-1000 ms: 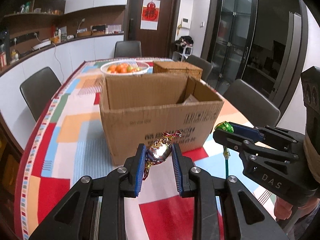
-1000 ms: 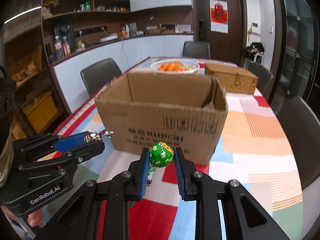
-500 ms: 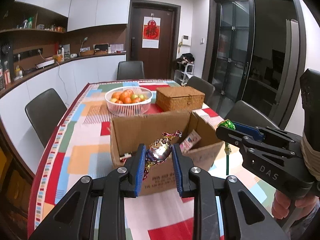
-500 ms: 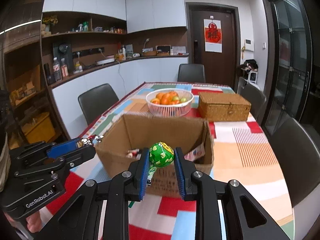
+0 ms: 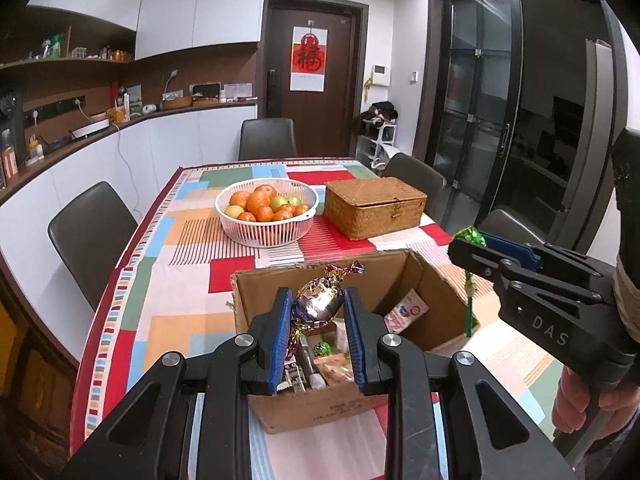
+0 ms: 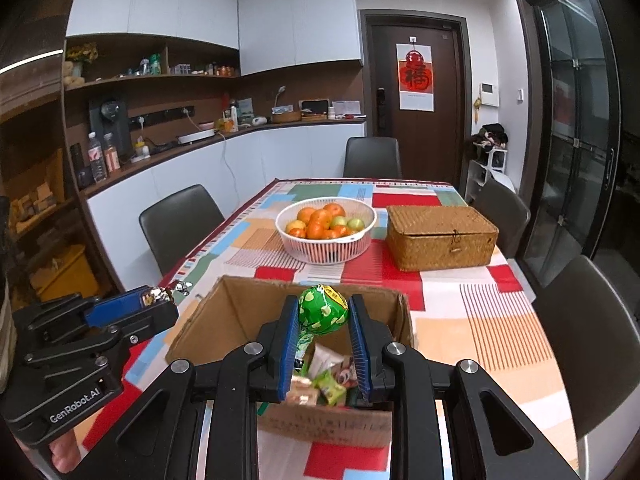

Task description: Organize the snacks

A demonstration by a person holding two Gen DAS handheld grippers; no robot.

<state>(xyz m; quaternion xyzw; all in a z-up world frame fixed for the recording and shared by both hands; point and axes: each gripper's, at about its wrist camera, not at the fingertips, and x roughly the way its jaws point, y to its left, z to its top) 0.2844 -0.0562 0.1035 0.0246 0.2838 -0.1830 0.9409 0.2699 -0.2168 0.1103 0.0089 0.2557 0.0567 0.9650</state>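
Observation:
My left gripper (image 5: 316, 312) is shut on a shiny foil-wrapped candy (image 5: 320, 304) and holds it above the open cardboard box (image 5: 256, 296). My right gripper (image 6: 323, 320) is shut on a green lollipop (image 6: 323, 309), also above the box (image 6: 200, 328). Several snack packets (image 6: 328, 376) lie inside the box. The right gripper shows at the right of the left wrist view (image 5: 470, 240), the left gripper at the left of the right wrist view (image 6: 164, 296).
A white basket of oranges and green fruit (image 5: 267, 210) and a lidded wicker box (image 5: 374, 206) stand behind the cardboard box on the patchwork tablecloth (image 5: 160, 300). Dark chairs (image 5: 90, 236) ring the table.
Both grippers rose and now look down into the box, with the snacks inside in view. Each still holds its sweet.

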